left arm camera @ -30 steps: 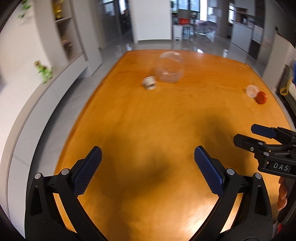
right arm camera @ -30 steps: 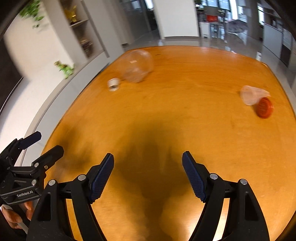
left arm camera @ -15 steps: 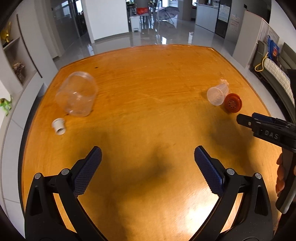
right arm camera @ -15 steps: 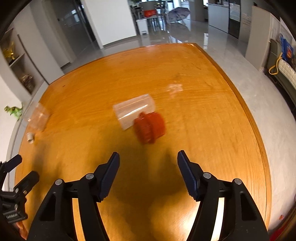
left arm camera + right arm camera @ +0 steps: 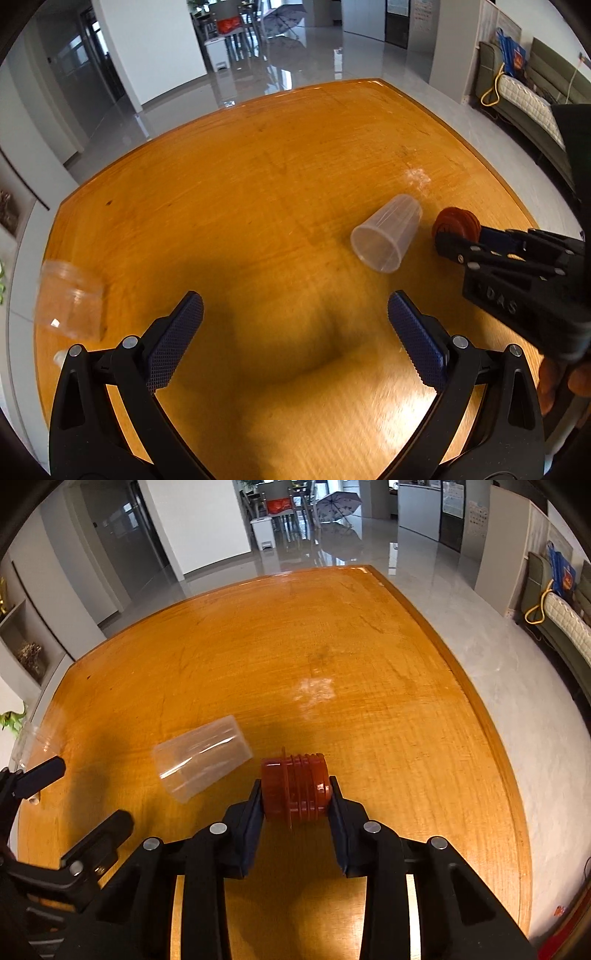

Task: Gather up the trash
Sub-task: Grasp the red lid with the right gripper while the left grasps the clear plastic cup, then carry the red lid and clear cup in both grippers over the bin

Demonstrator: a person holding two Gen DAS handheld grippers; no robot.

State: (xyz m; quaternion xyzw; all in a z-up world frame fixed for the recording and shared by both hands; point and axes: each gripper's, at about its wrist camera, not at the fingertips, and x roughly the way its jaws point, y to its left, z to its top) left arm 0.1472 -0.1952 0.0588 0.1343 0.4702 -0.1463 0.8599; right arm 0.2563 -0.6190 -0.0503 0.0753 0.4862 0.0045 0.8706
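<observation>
Centrally in the right wrist view, the right gripper (image 5: 295, 797) has its two fingers pressed against the opposite sides of the red cap (image 5: 295, 792), a ribbed, squat cylinder lying on its side on the table (image 5: 369, 646). Contact on both flanks indicates a closed grasp; whether the cap is lifted clear of the wood cannot be told. Gripping across the flat ends rather than the ribbed barrel probably gives the pads parallel faces and prevents rolling.

Just to the left of the cap lies the clear cup (image 5: 201, 757), tipped on its side with its mouth toward the camera side; it appears apart from the cap and untouched by either tool.

Seen from the left wrist, the left gripper (image 5: 295, 332) is spread wide and empty, hovering over bare wood, with the cup (image 5: 386, 238) ahead and to its right. This posture suggests readiness to take the cup once the cap is removed. At the left margin a clear jar (image 5: 70, 302) lies blurred, and a small pale object (image 5: 59, 357) sits beside it, too indistinct to identify.

No bin is visible, so the destination for the trash cannot be stated.
</observation>
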